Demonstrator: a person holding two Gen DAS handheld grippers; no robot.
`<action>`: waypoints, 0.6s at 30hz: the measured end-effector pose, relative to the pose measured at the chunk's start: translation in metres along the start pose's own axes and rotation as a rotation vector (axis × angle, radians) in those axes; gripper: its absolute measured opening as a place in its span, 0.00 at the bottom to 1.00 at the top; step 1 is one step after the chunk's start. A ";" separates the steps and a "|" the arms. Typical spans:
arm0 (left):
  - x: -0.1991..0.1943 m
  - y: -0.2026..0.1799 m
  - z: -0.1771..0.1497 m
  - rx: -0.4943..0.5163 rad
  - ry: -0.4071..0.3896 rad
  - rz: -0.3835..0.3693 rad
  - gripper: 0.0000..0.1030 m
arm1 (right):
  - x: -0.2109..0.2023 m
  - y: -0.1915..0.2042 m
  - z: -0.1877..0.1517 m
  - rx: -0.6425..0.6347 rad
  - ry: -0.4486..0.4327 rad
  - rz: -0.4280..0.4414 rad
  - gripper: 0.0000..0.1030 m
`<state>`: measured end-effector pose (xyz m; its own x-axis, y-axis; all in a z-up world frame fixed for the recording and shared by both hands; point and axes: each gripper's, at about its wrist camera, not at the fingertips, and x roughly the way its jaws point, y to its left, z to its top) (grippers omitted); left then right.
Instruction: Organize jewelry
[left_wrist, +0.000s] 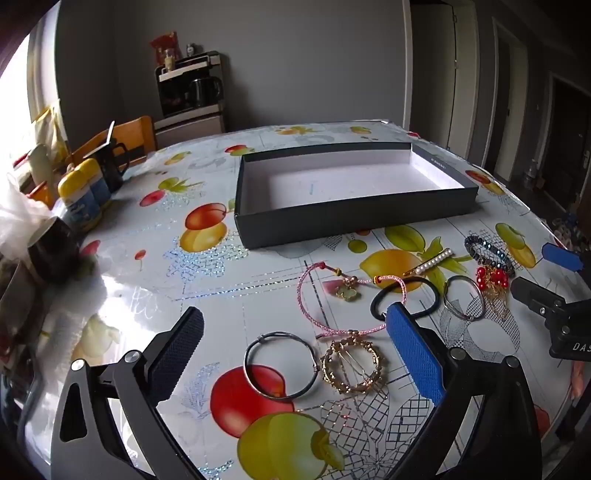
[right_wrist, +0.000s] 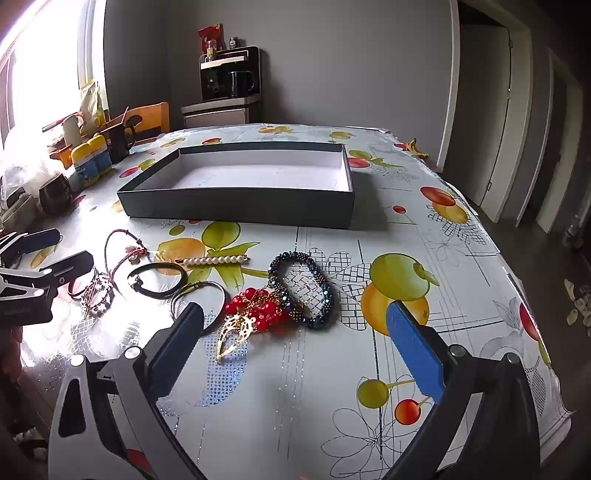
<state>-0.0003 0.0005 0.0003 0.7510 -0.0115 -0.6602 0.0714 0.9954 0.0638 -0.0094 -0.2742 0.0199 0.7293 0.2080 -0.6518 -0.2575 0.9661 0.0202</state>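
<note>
Both sets of fingers spread, empty. Left gripper (left_wrist: 295, 354) over the gold round hair clip (left_wrist: 354, 366): pinch its rim, lift clear of the pink cord bracelet (left_wrist: 325, 295), drop in the box (left_wrist: 354, 218). Right gripper (right_wrist: 295, 343) waits near the red bead earrings (right_wrist: 255, 306).

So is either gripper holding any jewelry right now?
No. The left gripper and right gripper are both open and empty above the table.

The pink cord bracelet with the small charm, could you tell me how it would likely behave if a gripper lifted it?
The pink cord bracelet lies in a loose, uneven loop, so it is probably floppy and would droop. Its thin cord looks light. The charm would likely dangle and swing.
</note>
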 end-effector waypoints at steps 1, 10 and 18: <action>0.000 0.000 0.000 0.000 0.003 0.002 0.97 | 0.000 0.000 0.000 0.000 0.000 0.000 0.95; 0.006 0.001 0.002 0.003 0.012 0.004 0.97 | 0.000 0.000 0.000 0.001 -0.005 0.000 0.95; 0.005 0.001 0.003 0.006 0.006 0.005 0.97 | -0.001 -0.001 0.000 0.003 -0.001 0.002 0.95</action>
<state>0.0055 0.0015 0.0000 0.7475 -0.0059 -0.6642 0.0715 0.9949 0.0717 -0.0094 -0.2753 0.0205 0.7295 0.2102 -0.6508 -0.2572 0.9661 0.0236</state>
